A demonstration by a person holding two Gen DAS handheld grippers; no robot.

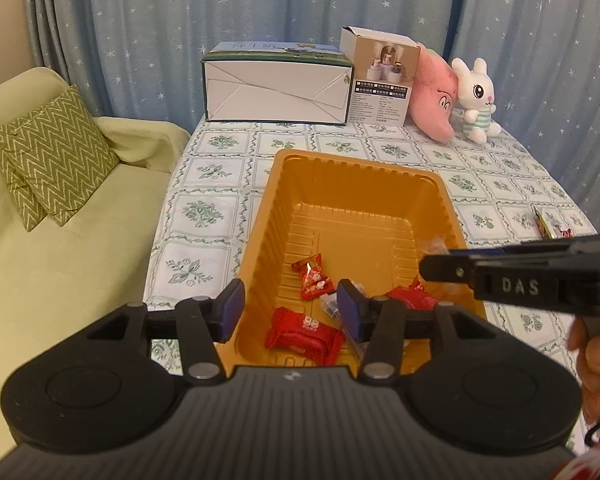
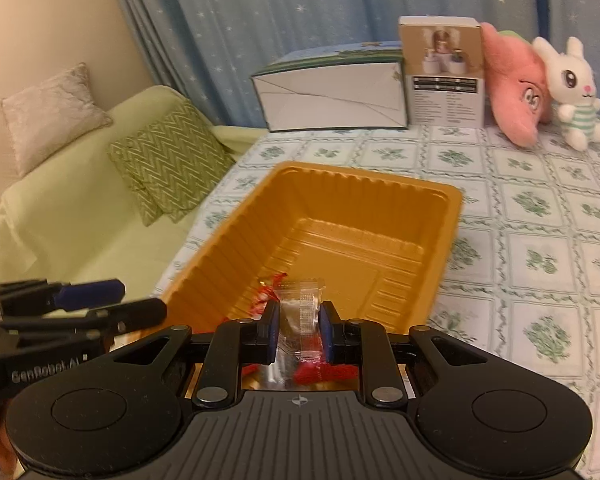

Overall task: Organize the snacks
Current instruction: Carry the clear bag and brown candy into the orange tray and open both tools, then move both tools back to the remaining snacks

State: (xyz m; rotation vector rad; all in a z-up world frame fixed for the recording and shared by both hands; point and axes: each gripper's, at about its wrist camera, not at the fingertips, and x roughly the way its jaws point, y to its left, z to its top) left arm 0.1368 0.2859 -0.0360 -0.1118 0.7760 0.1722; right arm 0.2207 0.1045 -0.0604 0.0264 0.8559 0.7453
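A gold plastic tray sits on the floral tablecloth. In it lie a red packet, a small red candy, another red packet and a clear wrapper. My left gripper hangs open over the tray's near left corner, with nothing between its pads. My right gripper is over the tray's near right part, shut on a clear-wrapped snack held upright.
At the table's back stand a white and green box, a small product box, a pink plush and a white rabbit plush. A loose snack lies right of the tray. A green sofa with zigzag cushions is left.
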